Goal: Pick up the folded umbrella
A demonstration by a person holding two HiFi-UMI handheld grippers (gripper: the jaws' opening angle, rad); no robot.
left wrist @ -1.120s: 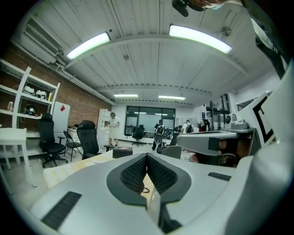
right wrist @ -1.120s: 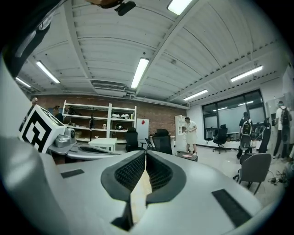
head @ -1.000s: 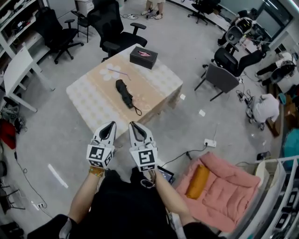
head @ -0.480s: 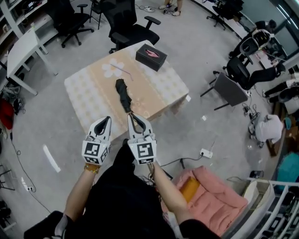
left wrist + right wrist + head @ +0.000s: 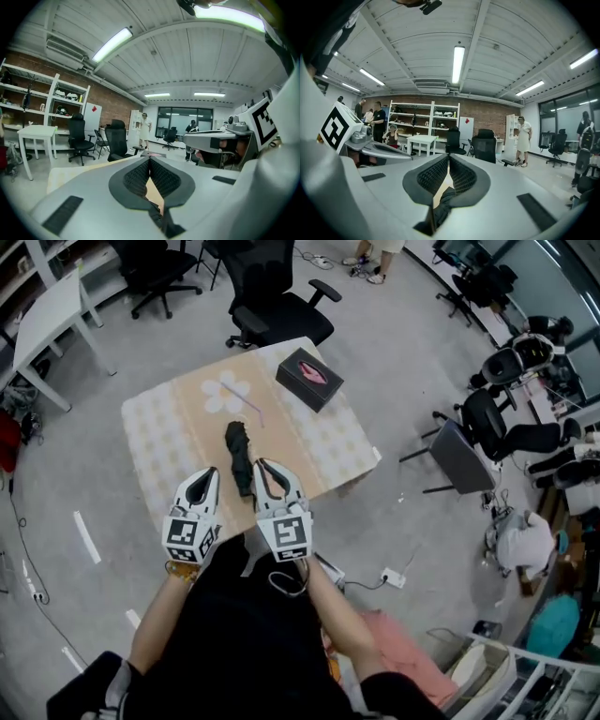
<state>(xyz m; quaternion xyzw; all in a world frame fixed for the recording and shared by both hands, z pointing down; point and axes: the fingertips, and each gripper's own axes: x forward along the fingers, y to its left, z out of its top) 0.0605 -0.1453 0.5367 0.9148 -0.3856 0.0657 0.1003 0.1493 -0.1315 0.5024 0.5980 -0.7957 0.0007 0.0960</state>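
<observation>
The folded black umbrella point(image 5: 238, 452) lies on the low table point(image 5: 178, 418), which wears a beige flowered cloth. In the head view both grippers hover side by side over the table's near edge. My left gripper point(image 5: 207, 475) is just left of the umbrella's near end, its jaws shut and empty. My right gripper point(image 5: 263, 468) is just right of that end, also shut with nothing held. Below the shut pads, the umbrella shows as a dark shape in the left gripper view point(image 5: 157, 214) and in the right gripper view point(image 5: 440, 206).
A black box point(image 5: 309, 379) with a pink picture sits at the table's far right corner. Black office chairs point(image 5: 277, 306) stand behind the table, a white desk point(image 5: 52, 315) at far left. More chairs point(image 5: 487, 427) and a pink cushion point(image 5: 394, 643) are on the right.
The person has walked up to the table. Both grippers moved forward from over the floor to the table's near edge, flanking the umbrella's end. Both jaws stayed shut.
</observation>
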